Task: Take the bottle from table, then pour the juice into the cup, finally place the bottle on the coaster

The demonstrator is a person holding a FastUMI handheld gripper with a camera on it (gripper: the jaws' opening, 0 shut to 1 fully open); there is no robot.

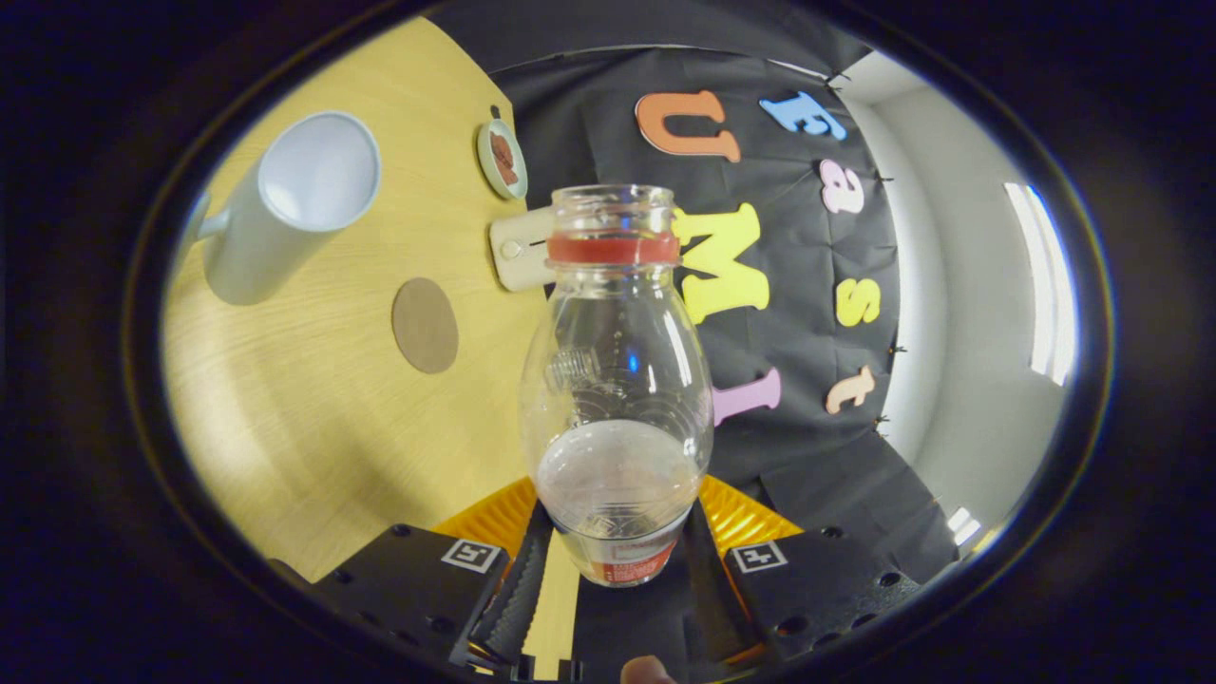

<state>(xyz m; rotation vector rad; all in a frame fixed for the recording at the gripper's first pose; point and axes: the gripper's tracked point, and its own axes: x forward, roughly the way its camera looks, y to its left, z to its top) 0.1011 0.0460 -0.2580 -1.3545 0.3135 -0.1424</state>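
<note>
The clear bottle [616,380] is clamped at its base between the gripper's [613,570] fingers, with the cup [285,204] at ten o'clock and the coaster [425,325] nearer, on the table [313,418].

a light wooden table [313,418] with a pale grain carries the things, and the view is tilted so that its top slants. on it stands a pale cup [285,204] with a handle, its open mouth showing. near the cup, a round brown coaster [425,325] lies flat on the wood, apart from it. beyond the coaster, by the table's far edge, sits a small round dish [502,159] with something brown in it, and just beside that a cream-coloured object [520,250] too partly hidden to name
</note>
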